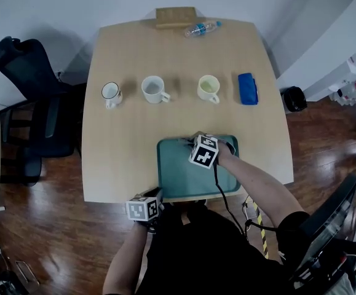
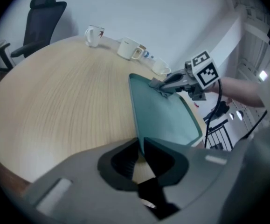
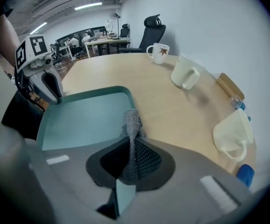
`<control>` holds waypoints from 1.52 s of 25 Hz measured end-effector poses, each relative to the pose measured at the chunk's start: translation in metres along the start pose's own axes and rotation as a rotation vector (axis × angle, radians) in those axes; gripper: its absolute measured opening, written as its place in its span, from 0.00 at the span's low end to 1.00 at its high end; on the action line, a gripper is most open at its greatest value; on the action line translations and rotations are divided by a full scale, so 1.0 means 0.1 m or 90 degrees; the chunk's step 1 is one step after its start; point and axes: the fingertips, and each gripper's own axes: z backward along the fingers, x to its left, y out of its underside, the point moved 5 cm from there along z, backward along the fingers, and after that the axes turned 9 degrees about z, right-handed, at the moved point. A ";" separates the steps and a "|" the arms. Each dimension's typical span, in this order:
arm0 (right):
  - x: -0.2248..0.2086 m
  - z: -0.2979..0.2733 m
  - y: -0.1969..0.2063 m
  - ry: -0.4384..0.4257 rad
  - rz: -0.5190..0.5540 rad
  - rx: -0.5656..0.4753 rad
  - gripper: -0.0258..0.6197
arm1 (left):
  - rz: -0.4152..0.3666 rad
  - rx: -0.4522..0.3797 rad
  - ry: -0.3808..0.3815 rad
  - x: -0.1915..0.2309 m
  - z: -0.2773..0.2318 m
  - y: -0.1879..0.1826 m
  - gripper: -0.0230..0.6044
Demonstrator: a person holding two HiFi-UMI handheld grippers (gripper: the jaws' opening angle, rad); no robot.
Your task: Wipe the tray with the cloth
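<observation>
I think wiping is on: the left gripper (image 2: 141,148) pinches the near left rim of the flat green plastic tray (image 1: 184,174), the right gripper (image 2: 159,84) squeezes the grey mesh cloth (image 3: 131,122) at its far rim, and next should rub it nearer.

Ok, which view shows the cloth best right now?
The right gripper view: the cloth fills the centre, pinched by the right gripper and trailing onto the tray. The left gripper view shows only a small grey wad at the tray's far edge; in the head view the gripper mostly covers it.
</observation>
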 end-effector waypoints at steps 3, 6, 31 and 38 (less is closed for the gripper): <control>0.04 -0.02 0.04 -0.008 -0.039 -0.008 0.08 | 0.004 0.000 0.002 0.01 -0.01 0.01 0.10; 0.24 0.00 0.04 -0.047 -0.064 -0.019 0.08 | 0.005 0.007 -0.005 0.05 -0.03 0.00 0.10; 1.40 0.64 0.59 -0.006 -0.132 0.042 0.08 | 0.015 0.017 -0.011 0.04 0.13 0.23 0.11; 0.35 0.47 0.56 0.032 -0.117 -0.008 0.08 | -0.006 0.015 0.016 -0.10 -0.02 -0.05 0.11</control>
